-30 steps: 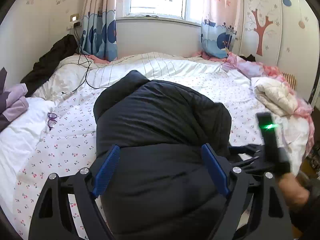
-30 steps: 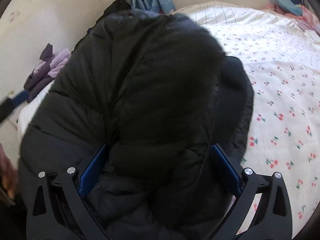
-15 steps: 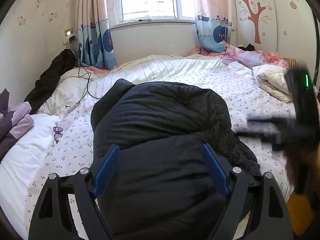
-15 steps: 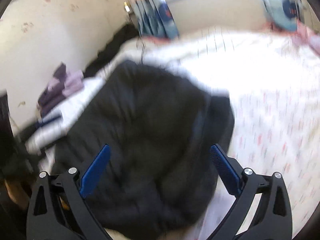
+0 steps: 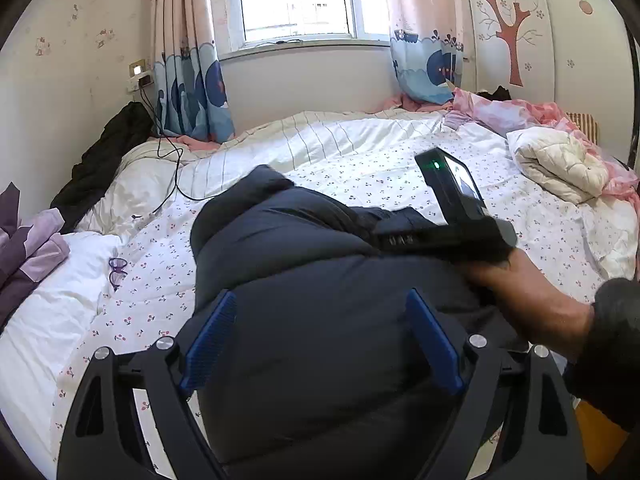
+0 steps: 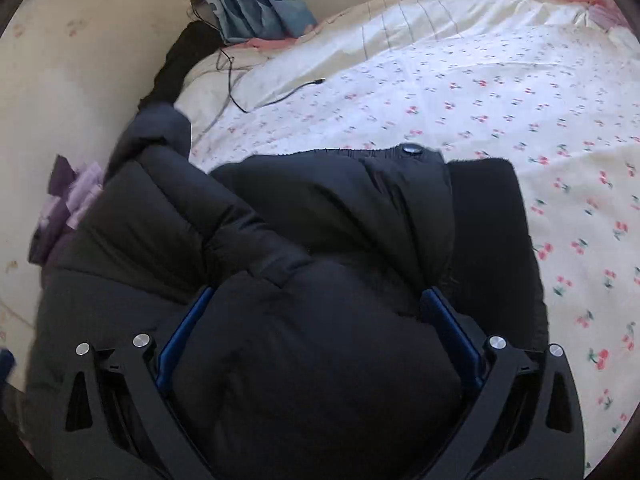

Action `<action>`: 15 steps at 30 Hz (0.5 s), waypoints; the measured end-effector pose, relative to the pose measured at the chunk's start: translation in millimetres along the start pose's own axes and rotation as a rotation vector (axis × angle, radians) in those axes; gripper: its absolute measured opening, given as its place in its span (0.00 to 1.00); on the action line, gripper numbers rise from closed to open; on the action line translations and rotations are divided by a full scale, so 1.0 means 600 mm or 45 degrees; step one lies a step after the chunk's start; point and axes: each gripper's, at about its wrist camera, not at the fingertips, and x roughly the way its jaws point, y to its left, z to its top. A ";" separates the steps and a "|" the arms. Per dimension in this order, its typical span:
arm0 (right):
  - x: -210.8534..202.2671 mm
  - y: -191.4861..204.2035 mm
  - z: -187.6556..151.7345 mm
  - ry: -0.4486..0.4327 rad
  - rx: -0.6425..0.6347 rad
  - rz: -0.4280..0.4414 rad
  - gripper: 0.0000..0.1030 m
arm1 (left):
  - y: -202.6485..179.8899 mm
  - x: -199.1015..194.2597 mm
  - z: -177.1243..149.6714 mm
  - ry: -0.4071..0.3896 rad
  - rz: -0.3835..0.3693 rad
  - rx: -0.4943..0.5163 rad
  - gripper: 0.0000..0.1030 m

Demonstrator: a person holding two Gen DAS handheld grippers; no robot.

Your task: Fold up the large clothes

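- Folding this black puffer jacket [image 5: 320,320] well depends on taming its loft: it lies bundled on the bed [image 5: 360,160] near the edge, over the cherry-print sheet, with a padded roll already doubled across its top.
- Your left gripper [image 5: 320,344] hovers over the near part of the bundle with its jaws spread wide; they have just been opening a little further, and the jacket fills the space between the blue pads [image 5: 208,336] without being pinched, as far as the left wrist view shows.
- Your right gripper [image 6: 320,328] straddles a fat padded fold, and the blue pads [image 6: 184,328] appear to press into its sides; I judge this a wide grasp on the jacket rather than an empty spread.
- Keep that right hold deep in the padding, since slick shell fabric probably slips from a shallow pinch.
- Press down with the left side while you carry the fold over, so trapped air escapes and the layers stay stacked.
- Watch the loose dark flap [image 6: 488,216] at the right of the bundle and the snap button [image 6: 412,149] edge; tuck them inside the outline.
- Steer clear of the charging cable [image 6: 280,98] lying farther up the bed, and keep the bundle away from the mattress edge.
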 end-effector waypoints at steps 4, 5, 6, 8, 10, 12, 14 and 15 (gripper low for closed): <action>-0.004 0.003 -0.009 0.041 -0.033 -0.011 0.94 | -0.003 0.000 0.001 -0.004 0.003 0.012 0.81; -0.003 0.004 -0.006 0.053 -0.022 -0.002 0.93 | -0.005 -0.001 0.000 -0.008 0.005 0.018 0.81; -0.010 0.010 -0.002 0.054 -0.003 -0.001 0.93 | -0.004 -0.001 0.002 -0.010 0.006 0.021 0.81; -0.047 0.017 0.002 -0.008 0.009 -0.014 0.93 | -0.006 -0.002 0.001 -0.012 0.014 0.029 0.81; -0.102 0.047 -0.014 -0.125 -0.037 0.006 0.93 | -0.005 -0.003 0.001 -0.012 0.013 0.027 0.81; -0.133 0.074 -0.034 -0.196 -0.074 0.006 0.93 | -0.005 -0.005 0.002 -0.019 0.013 0.023 0.81; -0.153 0.093 -0.061 -0.237 -0.116 -0.039 0.93 | -0.006 -0.007 0.004 -0.028 0.011 0.021 0.81; -0.143 0.098 -0.073 -0.205 -0.135 -0.082 0.93 | -0.007 -0.007 0.004 -0.029 0.012 0.021 0.81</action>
